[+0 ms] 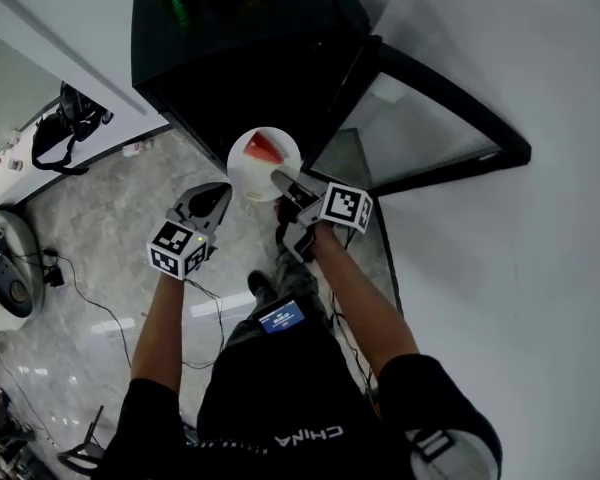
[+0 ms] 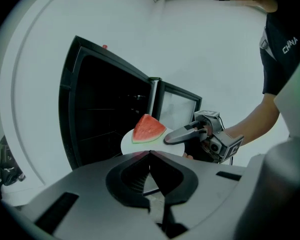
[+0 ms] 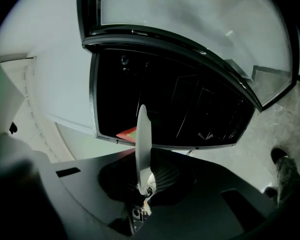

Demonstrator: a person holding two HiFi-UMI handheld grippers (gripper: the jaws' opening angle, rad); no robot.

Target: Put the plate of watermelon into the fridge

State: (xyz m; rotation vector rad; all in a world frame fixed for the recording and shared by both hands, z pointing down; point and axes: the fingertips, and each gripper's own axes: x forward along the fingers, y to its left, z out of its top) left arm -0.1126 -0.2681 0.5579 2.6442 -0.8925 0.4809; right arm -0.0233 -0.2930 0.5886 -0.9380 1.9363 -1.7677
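Plate [image 1: 248, 173] with its watermelon [image 1: 267, 149] hangs in the air just in front of the open fridge [image 1: 230, 58], not yet inside. The right claw [image 1: 280, 179] is pinched narrow on the plate's near rim, and its own view shows the plate edge-on between the jaws. The left claw [image 1: 220, 194] is closed on nothing, just beside the plate and apart from it. With the door [image 1: 440, 118] swung wide, opening and pick-up look done. What seems left is to carry the plate into the dark interior, set it on a shelf, release it, and probably close the door.
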